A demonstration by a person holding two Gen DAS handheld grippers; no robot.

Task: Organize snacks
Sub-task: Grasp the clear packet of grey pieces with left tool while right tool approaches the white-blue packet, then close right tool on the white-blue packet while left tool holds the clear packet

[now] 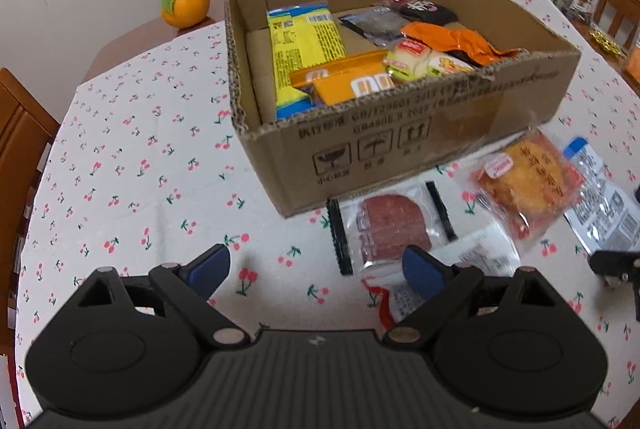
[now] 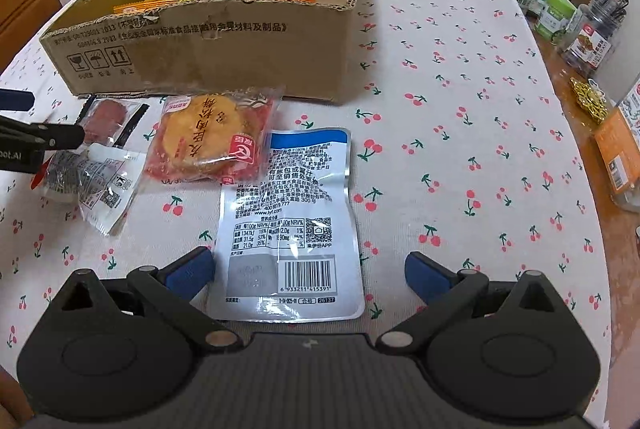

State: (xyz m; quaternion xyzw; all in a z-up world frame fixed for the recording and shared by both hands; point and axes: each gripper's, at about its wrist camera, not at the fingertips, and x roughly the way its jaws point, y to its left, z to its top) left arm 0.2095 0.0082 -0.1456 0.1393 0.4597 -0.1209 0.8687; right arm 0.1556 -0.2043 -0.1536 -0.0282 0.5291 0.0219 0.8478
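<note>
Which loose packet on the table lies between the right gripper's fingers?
The blue-and-white pouch, barcode side up; the rice-cracker packet and others lie farther left.

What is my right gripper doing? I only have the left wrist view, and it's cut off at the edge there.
Observer: The right gripper is open, fingers wide apart, holding nothing.
Operator: What's in front of it?
Observer: The blue-and-white pouch lies flat on the tablecloth, and its near end shows between the fingers.
Operator: Which face is up?
Observer: The printed back, with the barcode at the end nearest the gripper.
</note>
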